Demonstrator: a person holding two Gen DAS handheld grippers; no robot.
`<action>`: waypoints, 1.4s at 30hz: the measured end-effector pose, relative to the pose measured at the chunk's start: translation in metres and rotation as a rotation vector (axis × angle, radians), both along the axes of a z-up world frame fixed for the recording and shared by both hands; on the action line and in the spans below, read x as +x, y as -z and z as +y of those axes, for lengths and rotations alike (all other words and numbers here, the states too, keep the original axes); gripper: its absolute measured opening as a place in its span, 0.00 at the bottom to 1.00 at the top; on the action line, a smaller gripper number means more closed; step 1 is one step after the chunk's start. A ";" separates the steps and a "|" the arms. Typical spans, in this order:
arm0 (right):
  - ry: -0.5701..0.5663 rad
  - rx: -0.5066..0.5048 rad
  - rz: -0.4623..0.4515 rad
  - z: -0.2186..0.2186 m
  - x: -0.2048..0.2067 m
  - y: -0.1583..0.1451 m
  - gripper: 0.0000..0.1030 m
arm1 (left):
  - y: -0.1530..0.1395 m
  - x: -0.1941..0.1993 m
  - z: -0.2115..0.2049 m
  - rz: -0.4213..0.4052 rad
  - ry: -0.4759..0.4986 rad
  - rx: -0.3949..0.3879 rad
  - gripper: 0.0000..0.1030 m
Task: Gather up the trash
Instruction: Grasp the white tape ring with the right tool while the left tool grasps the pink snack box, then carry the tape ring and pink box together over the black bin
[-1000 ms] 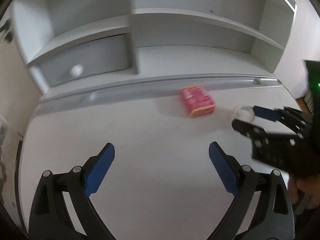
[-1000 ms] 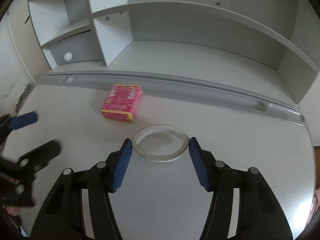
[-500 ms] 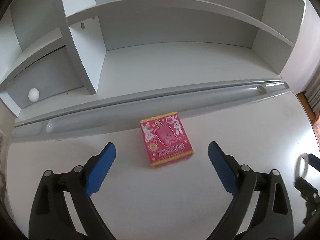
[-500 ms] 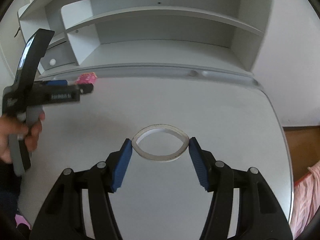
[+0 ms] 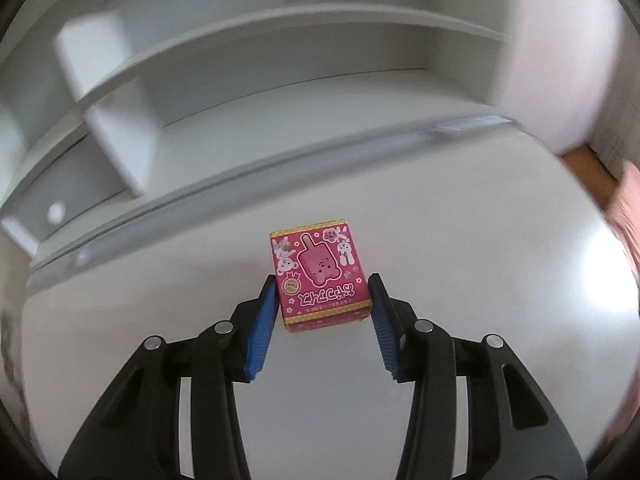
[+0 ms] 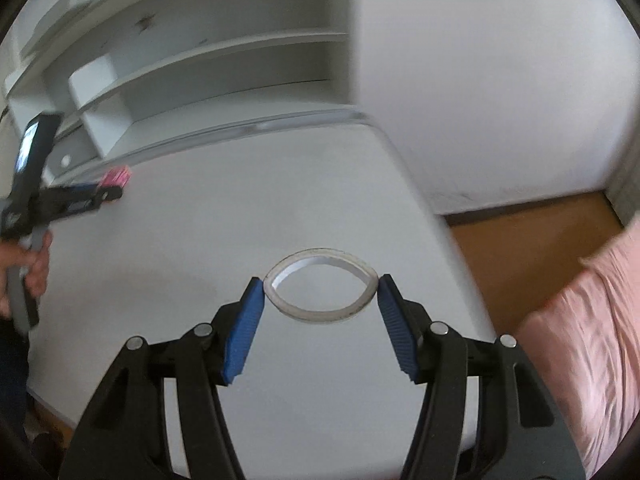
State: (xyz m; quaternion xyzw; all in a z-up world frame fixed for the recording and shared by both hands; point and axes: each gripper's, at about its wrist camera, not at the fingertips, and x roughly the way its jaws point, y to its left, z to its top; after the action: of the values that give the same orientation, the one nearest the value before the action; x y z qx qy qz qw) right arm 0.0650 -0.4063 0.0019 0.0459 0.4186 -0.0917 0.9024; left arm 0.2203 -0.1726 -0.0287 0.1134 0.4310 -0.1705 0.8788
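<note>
- Nearest the right wrist camera, the right gripper (image 6: 320, 292) was clamped on a white tape ring (image 6: 320, 289), its blue pads (image 6: 243, 336) pressing the ring from both sides into an oval.
- The ring hung over the white desk (image 6: 256, 216), close to the desk's right edge; past that edge lay a wooden floor (image 6: 532, 236) and a pink fabric (image 6: 588, 320).
- In the left wrist view, the left gripper (image 5: 322, 294) was closed narrow around a pink popsicle box (image 5: 318, 276), both blue pads (image 5: 262, 330) touching the near end of the box's sides.
- The box showed a cartoon popsicle and white animals on its top; whether it rested on the desk or was lifted I cannot tell.
- It sat near the middle of the desk, somewhat short of the back edge.
- From the right wrist view, the same left gripper (image 6: 114, 190) appeared toward the desk's back left corner, held by a hand (image 6: 34, 264), with the pink box (image 6: 117, 176) at its tips.
- Along the desk's back edge ran a long grey groove (image 5: 256, 184).
- Behind it rose a white shelf unit (image 5: 248, 60), blurred, with a small round white knob (image 5: 56, 212) in a lower left compartment.
</note>
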 end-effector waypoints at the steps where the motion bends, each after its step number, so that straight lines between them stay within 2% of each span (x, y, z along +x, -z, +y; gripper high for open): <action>1: 0.044 0.012 -0.010 -0.016 -0.017 -0.002 0.56 | -0.003 -0.012 -0.014 -0.006 0.039 -0.010 0.43; 7: 0.292 0.040 -0.023 -0.104 -0.117 0.004 0.56 | -0.019 -0.123 -0.138 0.000 0.374 -0.129 0.43; 10: 0.425 0.058 -0.009 -0.148 -0.170 0.015 0.56 | -0.021 -0.176 -0.195 0.013 0.548 -0.160 0.43; 14: 0.565 0.093 0.019 -0.194 -0.233 0.035 0.56 | -0.013 -0.235 -0.253 0.042 0.723 -0.170 0.43; 18: 0.644 0.155 0.072 -0.222 -0.276 0.063 0.56 | 0.013 -0.284 -0.311 0.085 0.877 -0.140 0.43; 21: 0.672 0.208 0.103 -0.237 -0.295 0.086 0.56 | 0.041 -0.300 -0.344 0.121 0.930 -0.100 0.43; 28: 0.689 0.265 0.148 -0.252 -0.310 0.115 0.56 | 0.102 -0.308 -0.387 0.208 0.968 -0.034 0.43; 34: 0.688 0.285 0.149 -0.261 -0.317 0.122 0.56 | 0.128 -0.319 -0.412 0.248 0.983 -0.003 0.43; 42: 0.700 0.298 0.149 -0.266 -0.319 0.125 0.56 | 0.130 -0.327 -0.416 0.266 1.022 0.000 0.45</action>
State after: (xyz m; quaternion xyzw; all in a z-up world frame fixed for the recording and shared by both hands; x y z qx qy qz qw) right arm -0.2536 -0.6721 -0.1236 0.3097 0.4509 -0.3356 0.7669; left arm -0.1067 -0.5884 -0.1587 0.2866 0.4287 -0.5901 0.6212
